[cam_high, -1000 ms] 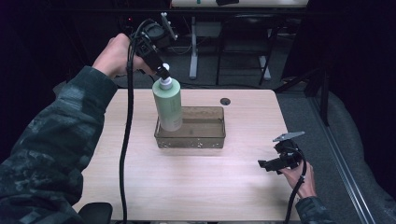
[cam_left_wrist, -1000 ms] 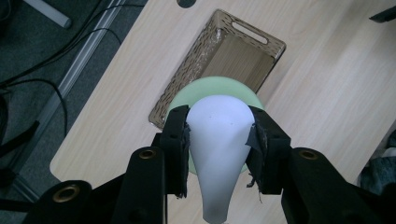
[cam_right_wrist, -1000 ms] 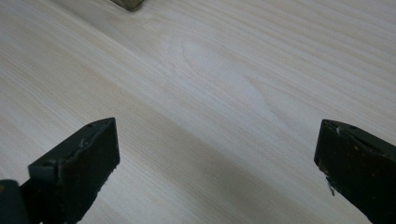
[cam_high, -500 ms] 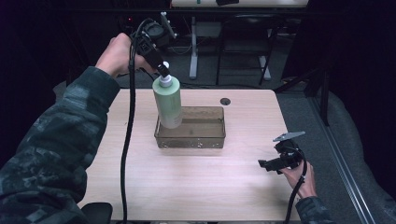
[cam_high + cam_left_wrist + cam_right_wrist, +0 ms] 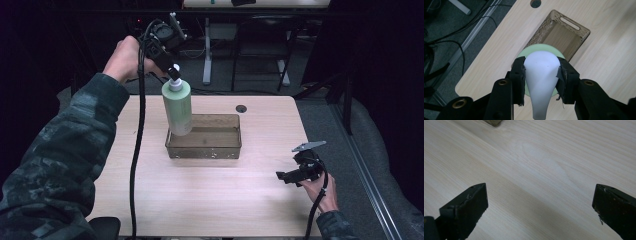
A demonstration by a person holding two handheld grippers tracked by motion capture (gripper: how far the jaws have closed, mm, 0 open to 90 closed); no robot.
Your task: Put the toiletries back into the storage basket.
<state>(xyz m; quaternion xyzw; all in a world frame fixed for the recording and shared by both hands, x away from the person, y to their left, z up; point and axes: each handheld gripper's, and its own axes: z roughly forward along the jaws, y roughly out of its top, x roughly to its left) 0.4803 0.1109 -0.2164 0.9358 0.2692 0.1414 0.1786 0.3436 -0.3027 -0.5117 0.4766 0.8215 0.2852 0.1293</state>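
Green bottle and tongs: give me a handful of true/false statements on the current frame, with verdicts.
1. The left tongs are clamped on the white cap of the green bottle. True.
2. The bottle lies flat on the table. False: it hangs upright, its base at the left end of the brown bin.
3. The right tongs are open with nothing in them. True.
4. The right tongs are inside the bin. False: they sit near the table's right front corner, apart from the bin.
5. A round hole sits in the table behind the bin. True.
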